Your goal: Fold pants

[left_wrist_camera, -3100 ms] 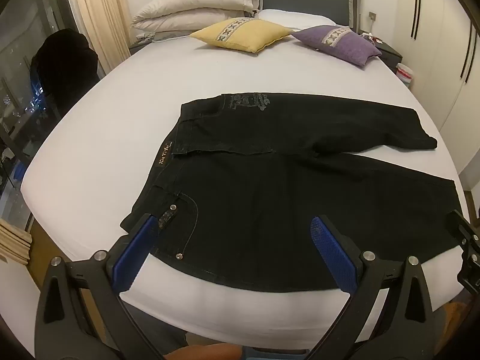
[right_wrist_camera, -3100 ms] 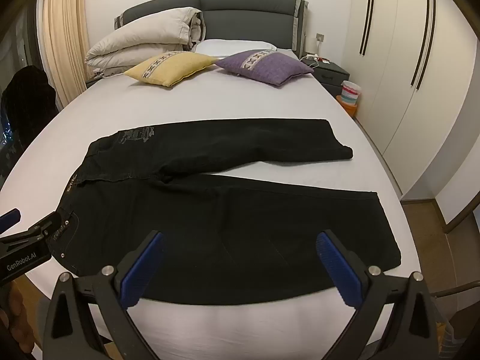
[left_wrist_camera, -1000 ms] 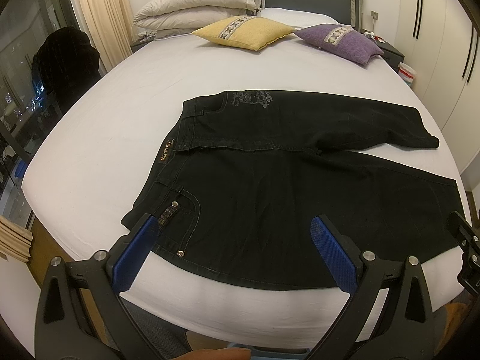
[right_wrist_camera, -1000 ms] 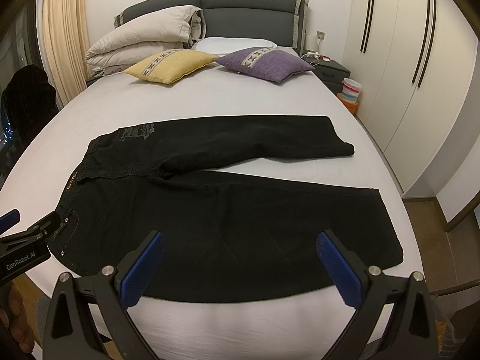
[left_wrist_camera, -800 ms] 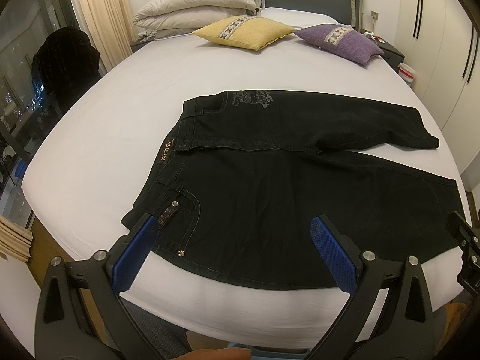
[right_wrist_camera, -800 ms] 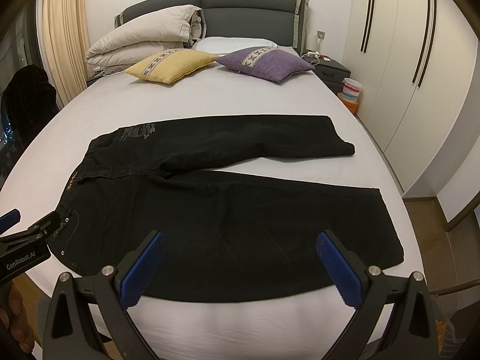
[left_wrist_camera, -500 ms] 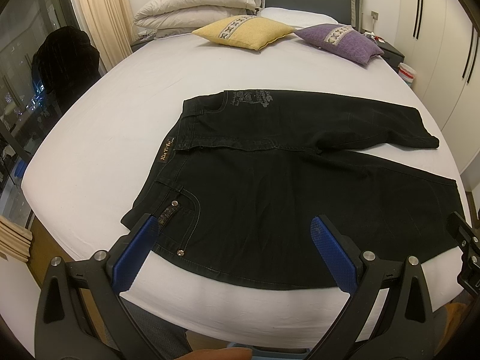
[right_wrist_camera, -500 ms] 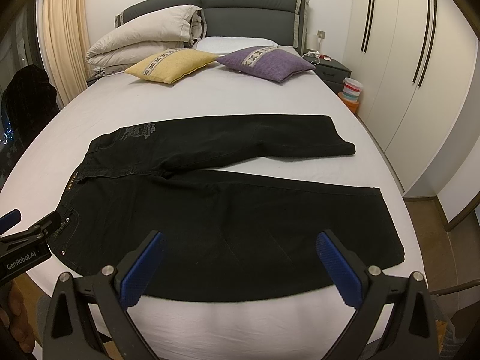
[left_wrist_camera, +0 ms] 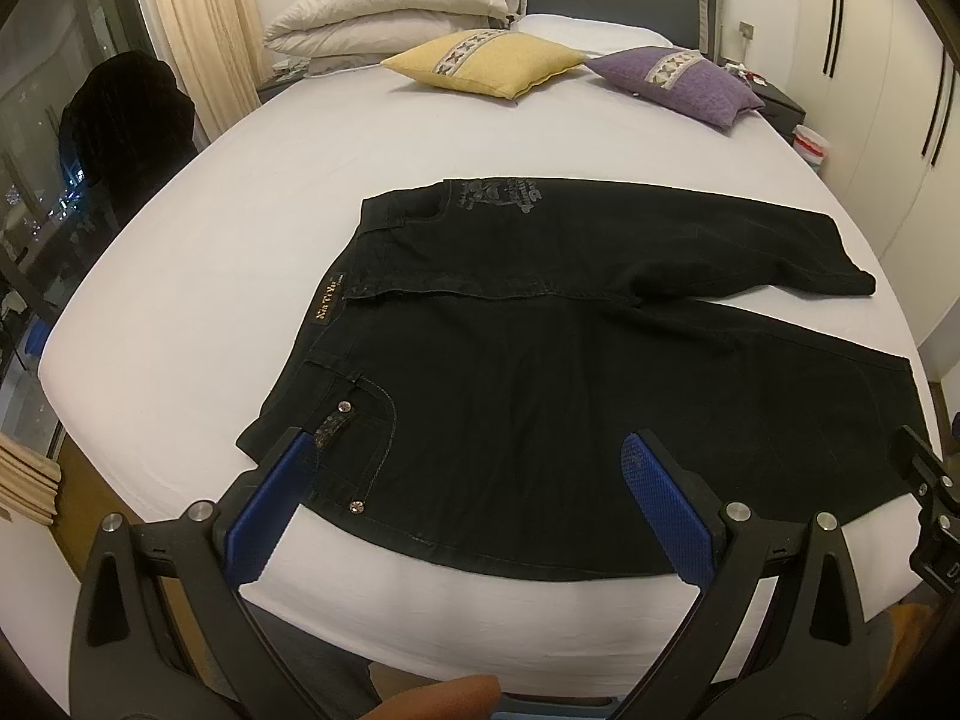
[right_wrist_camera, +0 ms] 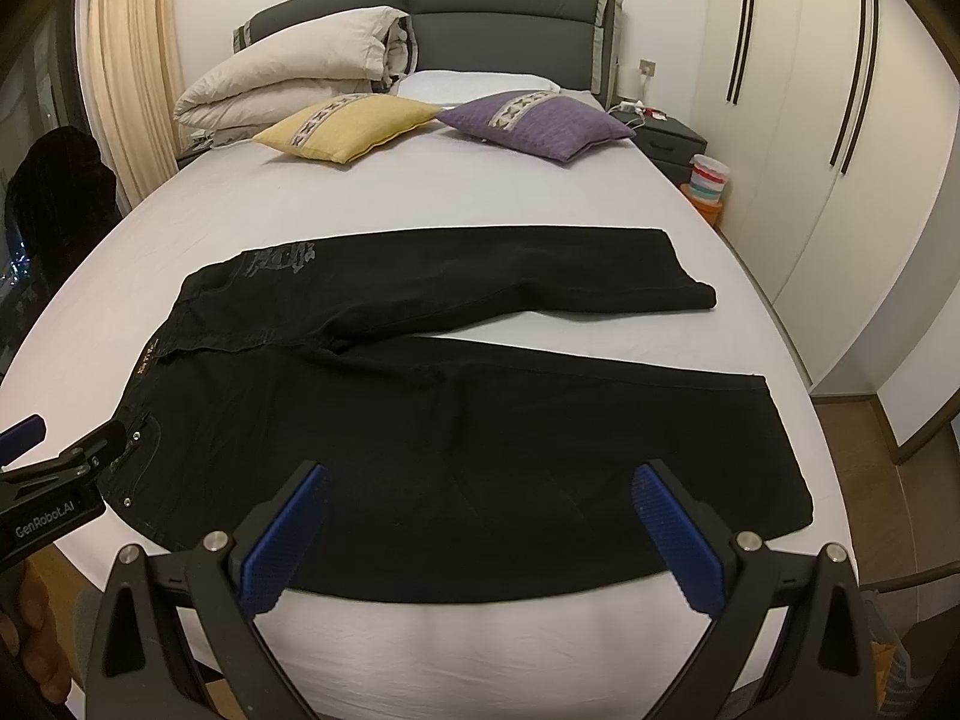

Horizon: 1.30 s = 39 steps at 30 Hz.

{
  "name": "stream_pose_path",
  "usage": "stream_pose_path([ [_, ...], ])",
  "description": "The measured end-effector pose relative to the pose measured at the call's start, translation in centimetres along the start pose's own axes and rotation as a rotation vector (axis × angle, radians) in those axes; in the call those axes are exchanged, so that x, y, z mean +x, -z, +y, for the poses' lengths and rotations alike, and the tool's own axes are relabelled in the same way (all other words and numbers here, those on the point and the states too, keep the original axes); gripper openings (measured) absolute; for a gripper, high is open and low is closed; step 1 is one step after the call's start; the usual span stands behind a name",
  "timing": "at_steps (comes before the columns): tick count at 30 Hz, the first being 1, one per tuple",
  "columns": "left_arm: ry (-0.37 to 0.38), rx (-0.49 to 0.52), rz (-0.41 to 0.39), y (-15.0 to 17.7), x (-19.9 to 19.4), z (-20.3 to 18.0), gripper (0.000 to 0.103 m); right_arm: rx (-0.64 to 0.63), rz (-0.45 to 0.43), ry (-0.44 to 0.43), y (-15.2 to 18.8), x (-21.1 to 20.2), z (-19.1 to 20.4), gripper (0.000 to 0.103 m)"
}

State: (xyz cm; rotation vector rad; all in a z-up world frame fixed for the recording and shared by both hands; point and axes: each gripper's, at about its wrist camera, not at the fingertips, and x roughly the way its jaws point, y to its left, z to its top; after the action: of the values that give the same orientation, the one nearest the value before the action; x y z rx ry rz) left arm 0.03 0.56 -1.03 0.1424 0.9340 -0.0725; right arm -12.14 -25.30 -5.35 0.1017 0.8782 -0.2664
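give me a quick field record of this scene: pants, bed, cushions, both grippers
pants: black pants spread flat, unfolded, waistband to the left, legs splayed apart to the right
surface: white bed
cushions: yellow cushion and purple cushion near the headboard
bedding: folded beige duvet at the head of the bed
left gripper: jaws open, over the waist pocket, holding nothing
right gripper: jaws open, over the near leg, holding nothing
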Motion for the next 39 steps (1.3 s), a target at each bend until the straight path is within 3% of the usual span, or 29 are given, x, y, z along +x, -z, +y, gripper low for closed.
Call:
stream_pose_path([
  [7, -0.024, 0.017, -0.004, -0.1, 0.4, -0.1, 0.103, 0.001, 0.029, -0.054, 0.1, 0.9, 0.3, 0.103],
  [10, 0.04, 0.012, -0.005, -0.2, 1.1, 1.0, 0.103, -0.029, 0.039, -0.138, -0.7, 1.4, 0.1, 0.103],
  [13, 0.223, -0.051, 0.03, -1.3, 3.3, 3.7, 0.103, -0.108, 0.026, -0.276, -2.6, 2.4, -0.2, 0.103],
  [14, 0.234, -0.044, 0.04, -1.8, 4.0, 4.2, 0.103, -0.142, 0.021, -0.308, -3.4, 2.9, -0.2, 0.103],
  [19, 0.228, 0.171, -0.023, -6.8, 8.4, 5.3, 0.103, -0.435, -0.01, -0.45, -8.5, 6.6, 0.5, 0.103],
  [24, 0.179, 0.324, 0.018, -15.4, 15.1, 5.9, 0.103, -0.614, 0.06, -0.487, -12.9, 13.0, 0.5, 0.103],
  [29, 0.263, 0.453, 0.107, -25.2, 25.8, 6.2, 0.103, -0.73, 0.14, -0.515, -17.0, 20.7, 0.2, 0.098],
  [34, 0.319, 0.587, 0.218, -28.5, 33.3, 5.6, 0.103, -0.74, 0.166, -0.549, -19.7, 26.1, -0.4, 0.096],
  [35, 0.342, 0.604, 0.25, -28.9, 34.6, 5.6, 0.1, -0.746, 0.169, -0.551, -20.0, 26.7, -0.3, 0.095],
  [36, 0.359, 0.619, 0.275, -29.2, 35.7, 5.7, 0.09, -0.76, 0.175, -0.558, -20.3, 27.7, -0.3, 0.094],
  [39, 0.411, 0.65, 0.349, -29.4, 38.2, 5.7, 0.081, -0.791, 0.191, -0.573, -20.6, 29.0, 0.1, 0.093],
])
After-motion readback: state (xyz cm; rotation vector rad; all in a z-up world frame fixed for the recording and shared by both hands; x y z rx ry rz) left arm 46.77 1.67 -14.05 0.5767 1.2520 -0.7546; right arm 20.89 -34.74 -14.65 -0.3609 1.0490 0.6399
